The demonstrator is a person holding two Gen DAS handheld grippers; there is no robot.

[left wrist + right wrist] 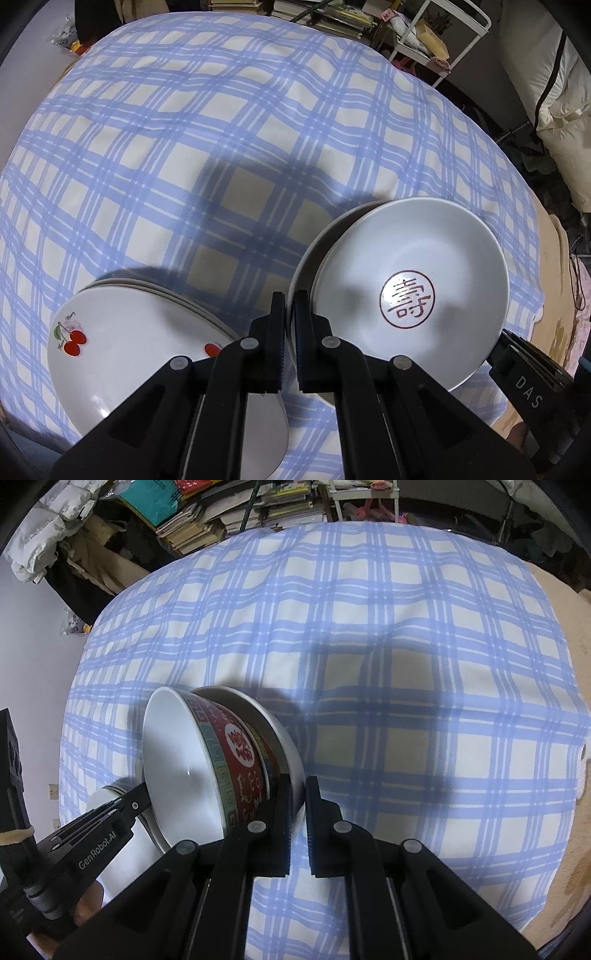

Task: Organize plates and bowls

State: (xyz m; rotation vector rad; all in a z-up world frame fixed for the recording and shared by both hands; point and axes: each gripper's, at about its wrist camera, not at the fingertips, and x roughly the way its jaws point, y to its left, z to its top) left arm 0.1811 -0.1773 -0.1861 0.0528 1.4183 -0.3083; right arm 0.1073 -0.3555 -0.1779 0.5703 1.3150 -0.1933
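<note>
A stack of nested bowls (pixel 410 280) is held tilted above the checked cloth (pixel 184 147). The left gripper (pixel 290 299) is seen clamped on the stack's left rim, its jaws nearly closed on the thin edge. The right gripper (pixel 297 786) is likewise pinched on the rim of the outer white bowl (pixel 284 734), in which the red bowl (pixel 236 760) is nested. A stack of cherry plates (pixel 129 339) lies on the cloth just left of the left gripper.

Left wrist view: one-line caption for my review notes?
Left gripper pinches the rim of stacked bowls beside cherry-print plates on a blue plaid cloth.
</note>
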